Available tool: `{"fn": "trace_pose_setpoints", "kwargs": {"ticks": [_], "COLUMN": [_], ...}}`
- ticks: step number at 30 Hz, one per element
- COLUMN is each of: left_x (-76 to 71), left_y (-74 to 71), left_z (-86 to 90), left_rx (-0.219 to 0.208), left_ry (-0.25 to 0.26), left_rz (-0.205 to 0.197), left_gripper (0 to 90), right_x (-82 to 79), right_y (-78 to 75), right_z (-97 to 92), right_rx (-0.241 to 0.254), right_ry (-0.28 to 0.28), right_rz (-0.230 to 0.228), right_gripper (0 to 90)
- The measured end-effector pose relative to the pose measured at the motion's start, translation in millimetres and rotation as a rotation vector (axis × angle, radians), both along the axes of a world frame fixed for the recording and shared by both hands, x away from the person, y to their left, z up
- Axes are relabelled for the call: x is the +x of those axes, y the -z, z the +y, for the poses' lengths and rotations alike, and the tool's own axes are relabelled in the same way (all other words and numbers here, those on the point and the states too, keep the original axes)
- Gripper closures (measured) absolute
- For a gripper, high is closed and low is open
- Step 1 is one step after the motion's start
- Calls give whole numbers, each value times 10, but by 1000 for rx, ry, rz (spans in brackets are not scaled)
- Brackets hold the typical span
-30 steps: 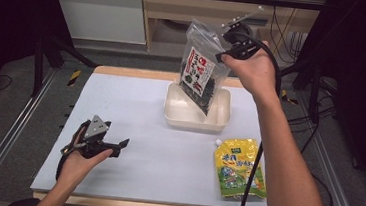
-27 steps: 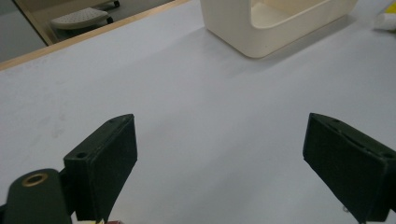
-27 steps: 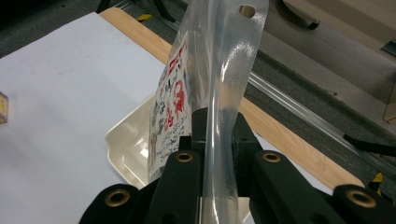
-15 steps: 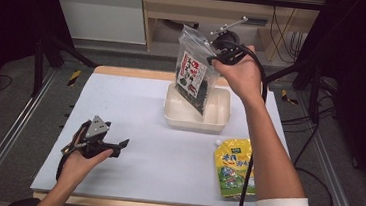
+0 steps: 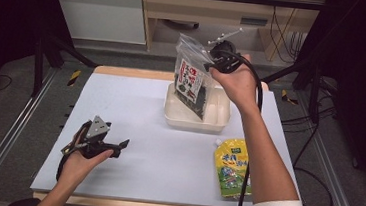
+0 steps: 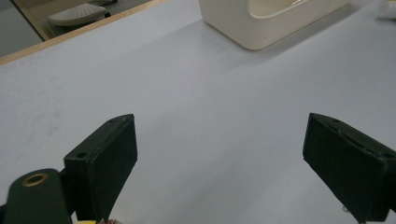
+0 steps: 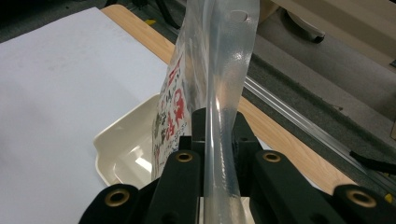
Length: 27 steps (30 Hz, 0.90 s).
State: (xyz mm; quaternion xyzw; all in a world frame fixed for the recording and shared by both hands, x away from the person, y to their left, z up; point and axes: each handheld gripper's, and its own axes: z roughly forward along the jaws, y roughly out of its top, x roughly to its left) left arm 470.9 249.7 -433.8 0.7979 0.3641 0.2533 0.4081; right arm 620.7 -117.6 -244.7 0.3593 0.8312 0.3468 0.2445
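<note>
Your right gripper (image 5: 213, 64) has its jaws clamped on the clear top edge of a seaweed bag (image 5: 192, 81); in the right gripper view the two black jaws squeeze that plastic strip of the seaweed bag (image 7: 219, 93) flat between them, with the printed label hanging off to the left side of the grip. From the high view, the bag hangs tilted under your raised right hand (image 5: 238, 82), its dark lower end down inside the cream tray (image 5: 179, 120) that sits at the far middle of the white table (image 5: 135, 109); whether the bag's bottom rests on the tray floor cannot be told. In the right gripper view the cream tray (image 7: 116, 144) lies below and behind the bag. Nearer to you, on the right part of the table, a yellow pouch (image 5: 232, 166) lies flat, well apart from the tray. Your left gripper (image 5: 117, 145) rests low at the near left of the table in your left hand (image 5: 83, 162), well away from the tray; in the left gripper view its jaws stand wide with bare table between them and nothing held, and a corner of the cream tray (image 6: 261, 28) shows far ahead.
</note>
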Motion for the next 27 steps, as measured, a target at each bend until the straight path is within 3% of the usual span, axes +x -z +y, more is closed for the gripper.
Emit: {"fn": "trace_pose_setpoints", "kwargs": {"ticks": [13,27], "left_x": [1,-2], "left_y": [10,20], "left_z": [-9,-28], "left_rx": [9,22], "left_ry": [5,11], "left_rz": [7,11], "left_gripper": [98,98], "right_x": [-14,-43], "right_y": [191,217], "right_z": [76,13], "right_rx": [-5,15], "right_ry": [-13,-18], "right_rz": [25,40], "right_gripper": [835,812]}}
